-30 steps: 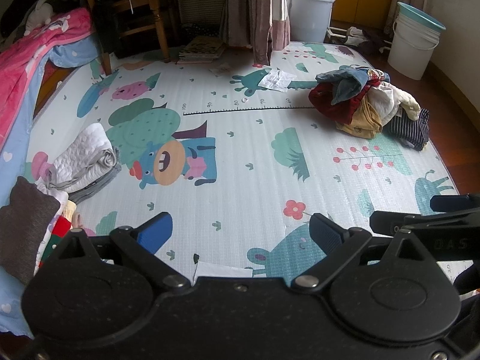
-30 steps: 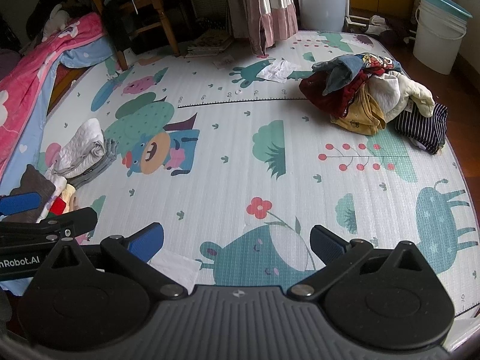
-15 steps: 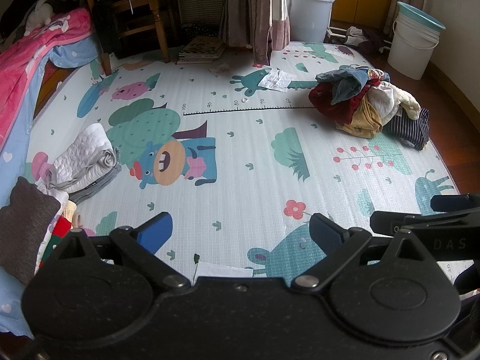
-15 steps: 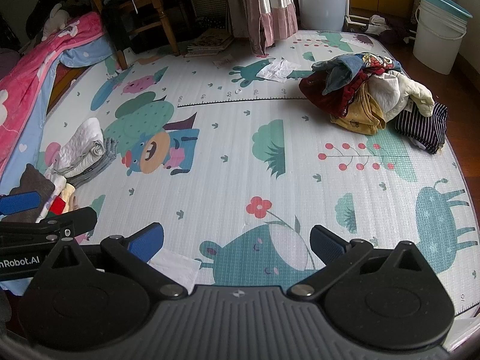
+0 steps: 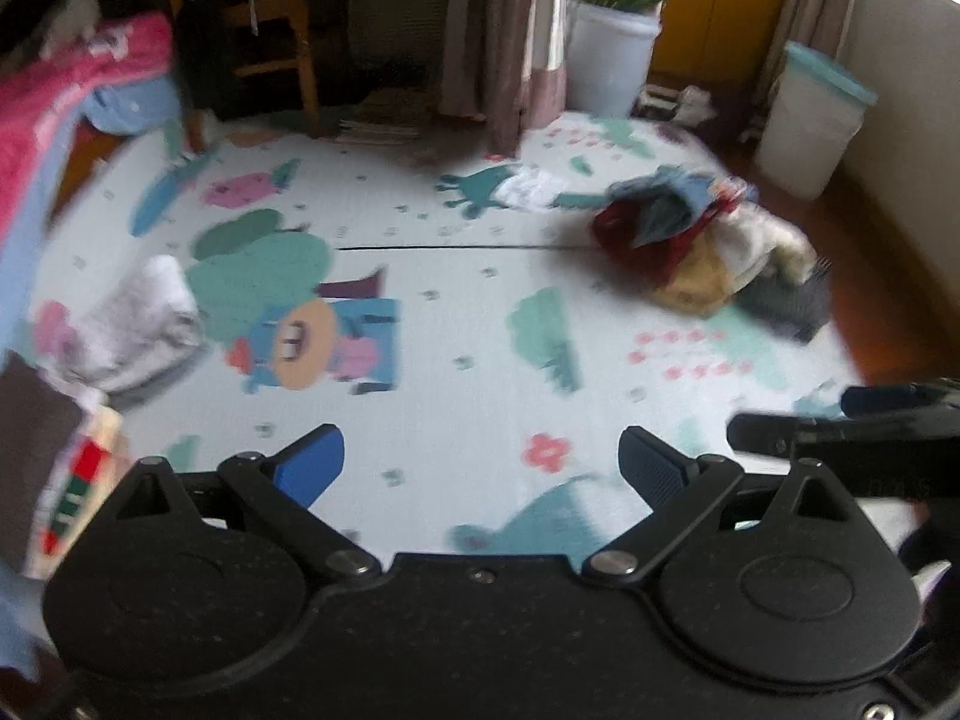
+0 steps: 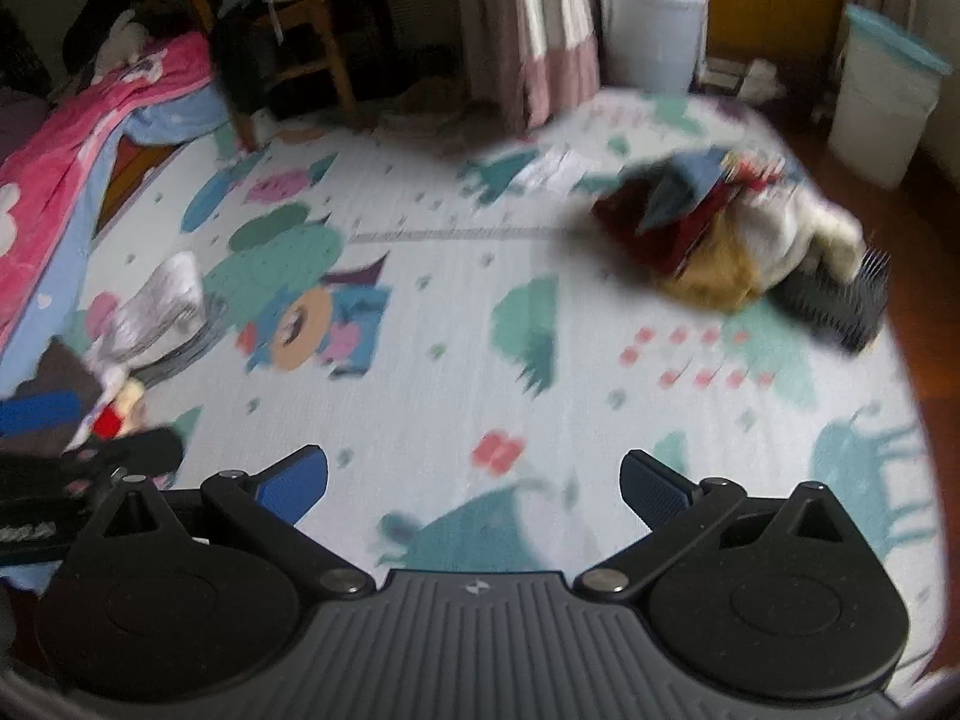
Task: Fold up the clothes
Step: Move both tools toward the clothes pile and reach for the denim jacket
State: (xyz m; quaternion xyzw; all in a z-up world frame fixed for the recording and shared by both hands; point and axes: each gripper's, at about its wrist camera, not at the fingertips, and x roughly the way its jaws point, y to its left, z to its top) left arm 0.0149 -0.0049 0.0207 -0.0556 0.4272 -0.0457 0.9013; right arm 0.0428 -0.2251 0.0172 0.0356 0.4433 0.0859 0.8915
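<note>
Clothes (image 5: 708,246) lie heaped at the play mat's (image 5: 468,312) far right corner, well apart from us. Our left gripper (image 5: 480,468) and right gripper (image 6: 474,480) hold their jaws spread, empty. Folded garments (image 5: 144,324) line the mat's left edge. Blur hides any lettering.

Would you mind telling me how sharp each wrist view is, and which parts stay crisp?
Left wrist view: the play mat and clothes pile are smeared by motion blur, while the left gripper stays crisp. Right wrist view: same blur on the mat and pile; the right gripper is sharp.
</note>
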